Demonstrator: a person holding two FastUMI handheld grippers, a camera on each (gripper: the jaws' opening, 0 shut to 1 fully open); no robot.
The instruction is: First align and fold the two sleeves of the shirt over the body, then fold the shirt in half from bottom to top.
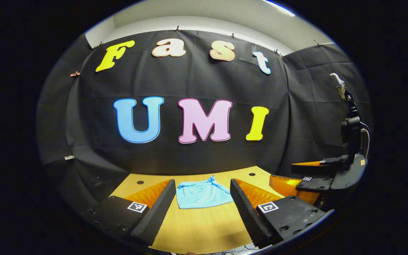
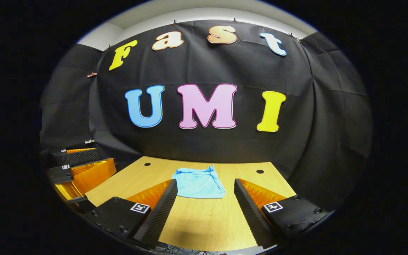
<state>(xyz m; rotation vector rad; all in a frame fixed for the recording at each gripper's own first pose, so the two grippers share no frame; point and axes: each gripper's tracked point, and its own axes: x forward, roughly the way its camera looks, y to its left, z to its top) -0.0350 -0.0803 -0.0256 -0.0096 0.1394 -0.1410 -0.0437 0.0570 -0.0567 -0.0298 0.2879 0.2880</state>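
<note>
folded blue shirt (image 1: 203,193) on table (image 1: 204,226), folds indistinct, both grippers apart

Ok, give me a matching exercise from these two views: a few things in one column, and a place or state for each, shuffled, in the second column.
Things:
1. shirt
2. table
3. left gripper
4. right gripper

Places or states:
A. wooden top with small dark holes near its far corners
B. open, with the other gripper off to its right
C. light blue, lying folded on the table ahead of both grippers
D. open, with the other gripper off to its left

Pairs: 1-C, 2-A, 3-B, 4-D
</note>
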